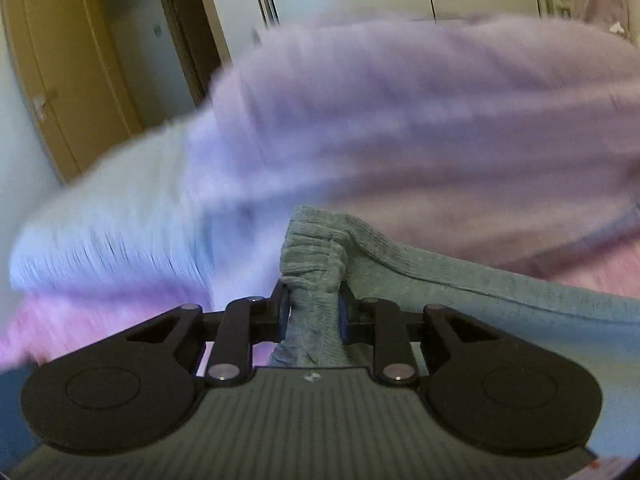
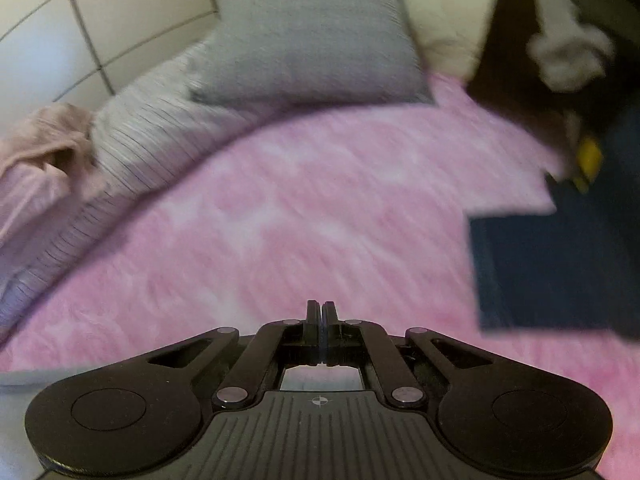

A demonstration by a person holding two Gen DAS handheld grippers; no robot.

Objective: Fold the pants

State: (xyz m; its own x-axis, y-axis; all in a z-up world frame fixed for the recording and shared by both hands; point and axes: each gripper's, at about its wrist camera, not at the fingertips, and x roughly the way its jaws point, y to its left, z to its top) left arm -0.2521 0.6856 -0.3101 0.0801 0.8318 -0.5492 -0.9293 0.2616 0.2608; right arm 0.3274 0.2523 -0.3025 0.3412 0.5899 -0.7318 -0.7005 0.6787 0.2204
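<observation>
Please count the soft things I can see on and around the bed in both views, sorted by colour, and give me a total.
Grey-green: 1, the pants, pinched in the left gripper
Grey: 1, the cushion
Pink: 1, the fluffy bed cover
Striped light grey: 1, the duvet
Pale pink: 1, the crumpled garment
Cream: 1, the pillow
Total: 6

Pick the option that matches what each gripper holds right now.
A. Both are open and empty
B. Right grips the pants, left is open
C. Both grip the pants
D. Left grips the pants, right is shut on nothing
D: the left gripper pinches the bunched waistband of the grey-green pants, while the right gripper has its fingers closed together over the pink blanket with nothing between them.
</observation>
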